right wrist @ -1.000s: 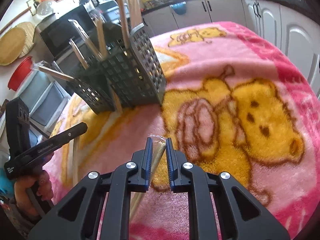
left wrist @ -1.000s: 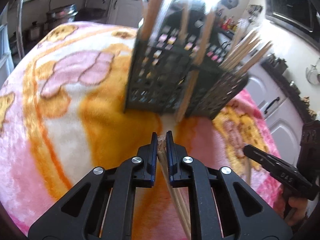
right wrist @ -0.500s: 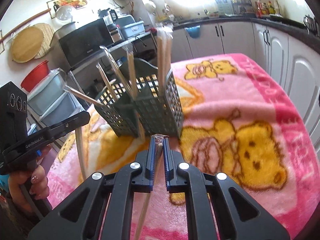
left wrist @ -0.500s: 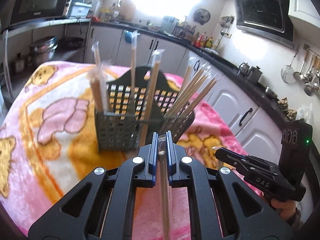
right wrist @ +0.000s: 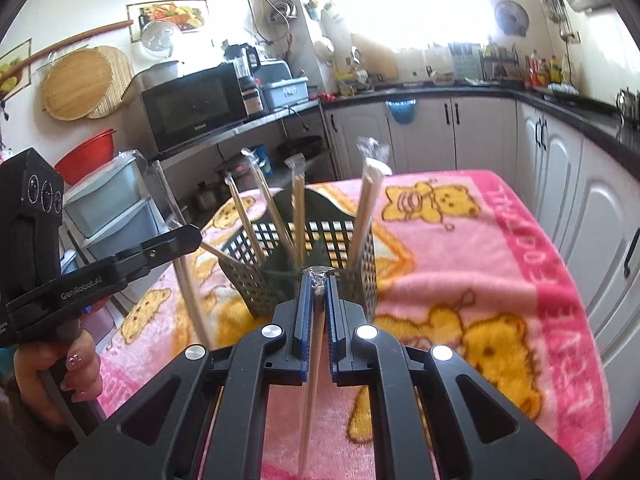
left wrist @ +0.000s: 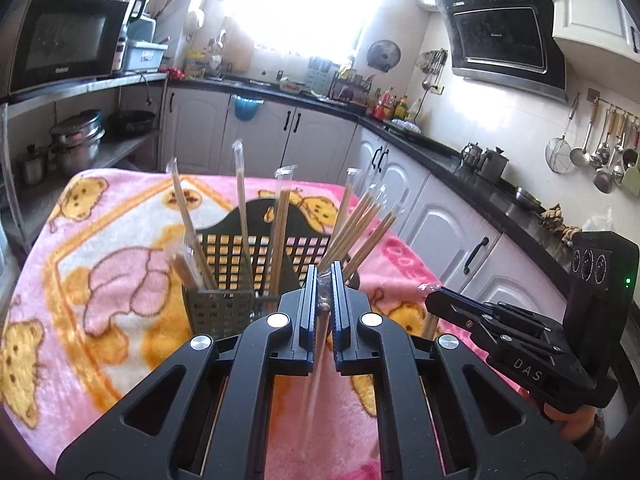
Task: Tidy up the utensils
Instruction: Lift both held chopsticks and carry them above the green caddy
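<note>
With both my left gripper [left wrist: 324, 276] and right gripper [right wrist: 319, 276] clamped on plastic-wrapped wooden chopsticks [right wrist: 312, 380] just short of the dark perforated plastic caddy [right wrist: 316, 248], I judge lowering them into its compartments comes next.

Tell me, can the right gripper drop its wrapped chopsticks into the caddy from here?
Probably yes: the right gripper holds wrapped chopsticks just short of the caddy, nothing between, though standing chopsticks crowd the compartments.

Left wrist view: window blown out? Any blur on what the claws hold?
Left wrist: window fully clipped, left claw holds smeared wrapped chopsticks. Right wrist: window also clipped, right claw holds sharp wrapped chopsticks; fisheye bends cabinets.
</note>
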